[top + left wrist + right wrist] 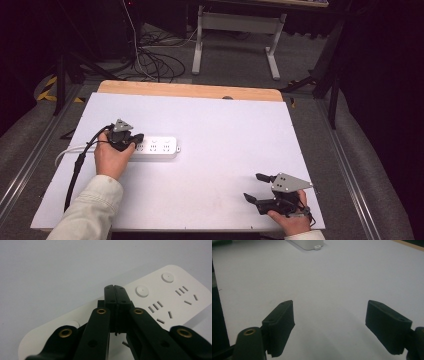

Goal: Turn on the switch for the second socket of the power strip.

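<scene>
High view: a long white plastic power strip (pixel 155 148) lies on the white table (pixel 225 130), left of centre. The left gripper (pixel 134 140) rests over the strip's left end; the right gripper (pixel 256 187) sits near the table's front right corner, well apart from the strip.

Left gripper view: the two black jaws are pressed together with nothing between them — their tips sit just above the strip's socket face.

Right gripper view: the jaws stand wide apart, empty, over bare table — the strip's end shows far off at the top edge.
</scene>
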